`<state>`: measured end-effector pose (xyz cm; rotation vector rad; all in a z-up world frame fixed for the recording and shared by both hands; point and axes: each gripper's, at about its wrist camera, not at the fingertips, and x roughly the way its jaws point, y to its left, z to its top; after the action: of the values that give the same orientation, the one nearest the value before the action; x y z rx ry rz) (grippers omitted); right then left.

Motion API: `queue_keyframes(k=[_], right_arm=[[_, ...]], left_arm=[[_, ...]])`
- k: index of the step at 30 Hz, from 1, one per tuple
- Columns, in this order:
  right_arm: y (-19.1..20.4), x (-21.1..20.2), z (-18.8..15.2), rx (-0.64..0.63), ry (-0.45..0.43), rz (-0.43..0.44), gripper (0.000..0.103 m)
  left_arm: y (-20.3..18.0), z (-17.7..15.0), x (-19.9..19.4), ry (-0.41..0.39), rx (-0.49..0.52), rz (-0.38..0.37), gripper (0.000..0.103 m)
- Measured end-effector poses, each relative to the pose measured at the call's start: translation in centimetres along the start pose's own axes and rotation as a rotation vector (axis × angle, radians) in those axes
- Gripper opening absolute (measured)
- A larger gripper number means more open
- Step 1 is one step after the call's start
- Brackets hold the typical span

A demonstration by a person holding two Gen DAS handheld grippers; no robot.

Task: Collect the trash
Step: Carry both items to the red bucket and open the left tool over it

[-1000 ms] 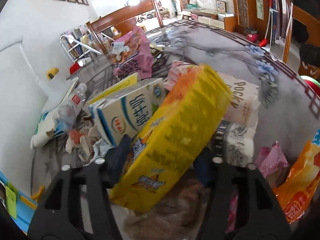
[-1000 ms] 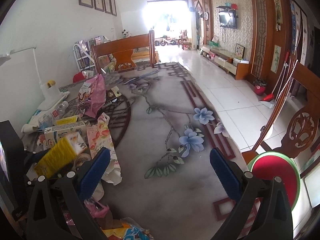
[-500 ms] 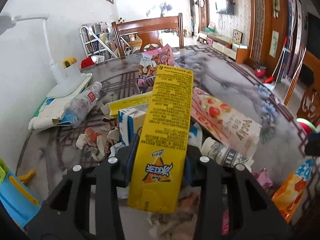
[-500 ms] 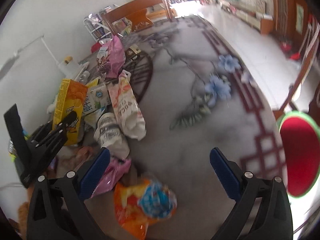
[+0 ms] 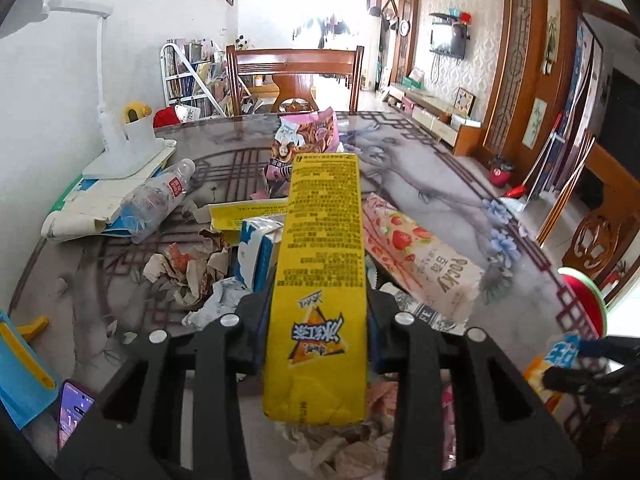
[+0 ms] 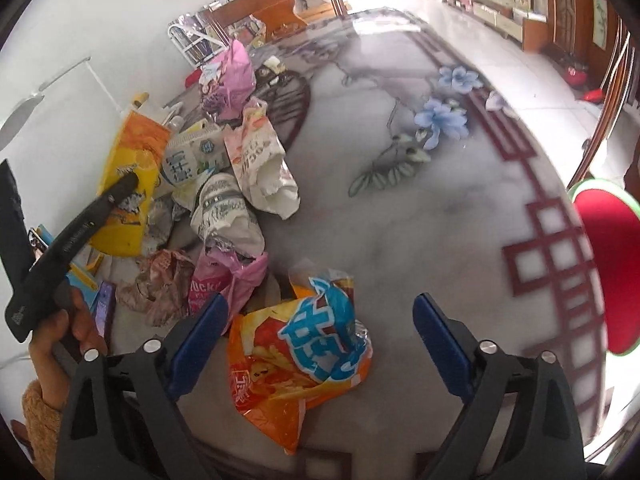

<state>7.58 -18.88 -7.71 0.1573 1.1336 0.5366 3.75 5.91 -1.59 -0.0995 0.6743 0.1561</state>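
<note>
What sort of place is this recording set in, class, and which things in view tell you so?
Most likely a home's open living and dining room. A wooden dining chair stands at a flower-patterned dining table strewn with snack wrappers, and a wall-mounted television hangs above a low cabinet.

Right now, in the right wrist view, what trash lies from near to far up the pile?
orange chip bag → pink Pocky wrapper → grey-printed white bag → strawberry Pocky bag → pink snack bag
</note>
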Motion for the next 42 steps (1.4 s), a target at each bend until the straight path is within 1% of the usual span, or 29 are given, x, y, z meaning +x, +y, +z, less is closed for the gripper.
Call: queue_keyframes(k=[2, 5, 6, 10, 11, 15, 17, 22, 28, 32, 35, 36, 39, 41, 42], right_arm=[[-0.4, 0.7, 0.0, 0.020, 0.023, 0.015, 0.076], [-0.5, 1.1, 0.1, 0.038, 0.036, 0.056, 0.057], [-0.4, 1.1, 0.1, 0.032, 0.033, 0.061, 0.055], [0.7, 0.4, 0.1, -0.037, -0.005, 0.038, 0.051], [0.9, 0.1, 0.2, -0.053, -0.019, 0.033, 0.048], [1.2, -1.2, 0.4, -0.089, -0.084, 0.011, 0.047], [1.1, -2.0, 0.6, -0.092, -0.117, 0.013, 0.047], [0.4, -3.3, 1.3, -0.093, -0.182, -0.003, 0.047], [-1.9, -4.9, 1.7, -0.047, -0.229, -0.004, 0.047], [-4.0, -6.6, 1.9, -0.005, -0.275, -0.004, 0.047], [-5.5, -8.5, 2.2, -0.005, -0.337, -0.065, 0.047], [-6.2, -9.6, 2.2, -0.016, -0.382, -0.118, 0.047], [-7.9, -12.5, 2.3, -0.039, -0.502, -0.265, 0.047], [-9.4, -13.7, 2.2, -0.033, -0.548, -0.343, 0.047], [-10.5, -14.3, 2.1, -0.012, -0.561, -0.366, 0.047]], left_arm=[[0.3, 0.2, -0.2, -0.003, -0.017, -0.018, 0.035], [0.5, 0.3, -0.4, -0.008, -0.032, -0.032, 0.035], [0.6, 0.4, -0.5, -0.010, -0.036, -0.037, 0.035], [0.5, 0.4, -0.7, -0.018, -0.042, -0.048, 0.035], [0.5, 0.4, -0.7, -0.020, -0.042, -0.048, 0.035], [0.5, 0.5, -1.0, -0.028, -0.046, -0.055, 0.035], [0.2, 0.5, -1.4, -0.040, -0.038, -0.059, 0.035], [-0.8, 0.7, -3.3, -0.074, -0.013, -0.071, 0.035], [-2.7, 0.7, -6.1, -0.115, -0.074, -0.132, 0.035], [-5.1, 0.5, -6.8, -0.102, -0.092, -0.188, 0.035], [-8.0, 0.7, -6.6, -0.082, -0.058, -0.221, 0.035], [-8.8, 0.8, -6.5, -0.076, -0.049, -0.228, 0.035], [-11.6, 0.6, -5.9, -0.049, -0.043, -0.285, 0.035], [-13.9, 0.5, -5.2, -0.020, -0.039, -0.332, 0.035], [-15.1, 0.4, -4.8, -0.007, -0.033, -0.348, 0.035]])
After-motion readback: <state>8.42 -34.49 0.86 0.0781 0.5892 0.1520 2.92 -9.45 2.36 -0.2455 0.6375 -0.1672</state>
